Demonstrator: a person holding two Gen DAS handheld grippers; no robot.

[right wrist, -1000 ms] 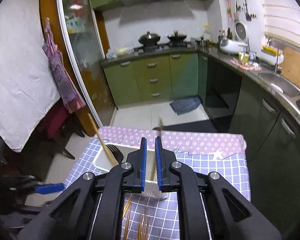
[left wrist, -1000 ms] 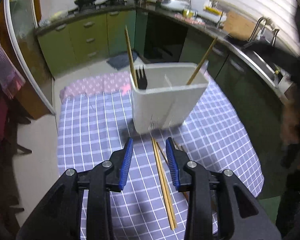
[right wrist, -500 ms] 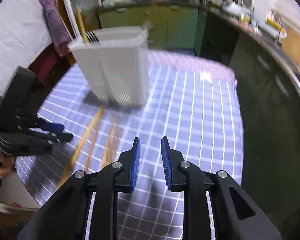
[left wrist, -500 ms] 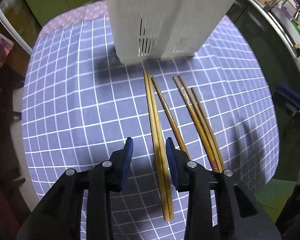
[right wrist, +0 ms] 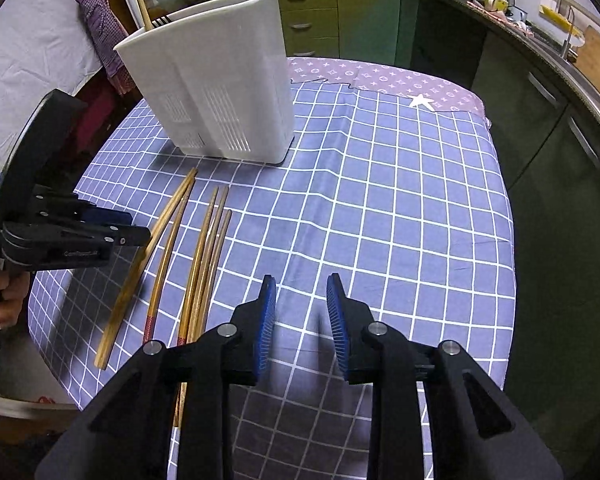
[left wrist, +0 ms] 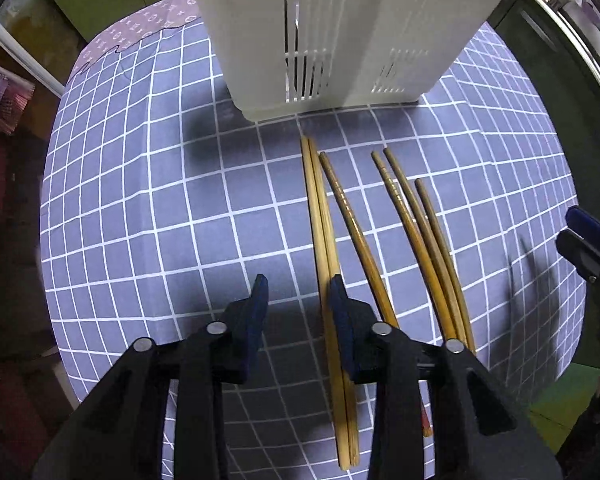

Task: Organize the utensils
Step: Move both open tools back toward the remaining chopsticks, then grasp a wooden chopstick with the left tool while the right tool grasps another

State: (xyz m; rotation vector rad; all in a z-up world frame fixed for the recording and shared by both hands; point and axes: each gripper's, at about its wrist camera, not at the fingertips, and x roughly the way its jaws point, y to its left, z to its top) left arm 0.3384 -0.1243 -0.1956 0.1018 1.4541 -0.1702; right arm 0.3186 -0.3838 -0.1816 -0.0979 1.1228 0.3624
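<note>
Six loose chopsticks (left wrist: 380, 240) lie on the checked tablecloth (left wrist: 160, 208) in the lower centre of the left wrist view, fanned lengthwise toward the camera. They fall into three groups: a pale pair (left wrist: 324, 232) touching side by side on the left, a single darker stick (left wrist: 356, 232) just to its right, and three darker sticks (left wrist: 424, 232) further right, converging at their near ends. In the right wrist view the same six sticks (right wrist: 192, 252) occupy the lower left of the frame; at least two show a red band at the near end.

One white utensil holder (left wrist: 340, 32) stands upright on the cloth at the top centre of the left wrist view, just beyond the far tips of the sticks, with slotted vents low on its walls. In the right wrist view the holder (right wrist: 220, 92) sits in the upper left; one wooden stick (right wrist: 140, 0) and the dark tines of one fork (right wrist: 162, 21) rise above its rim at the far left corner.

The left gripper (left wrist: 298, 304) hovers low over the cloth at the bottom centre, jaws spread and empty; its right-hand finger (left wrist: 342, 320) overlaps the pale pair in the picture, though contact cannot be judged. The right gripper (right wrist: 300, 312) hangs over bare cloth at the bottom centre of its own view, jaws likewise spread, gripping nothing, to the right of the sticks. A patterned lilac cloth (right wrist: 380, 76) borders the far edge of the table.
</note>
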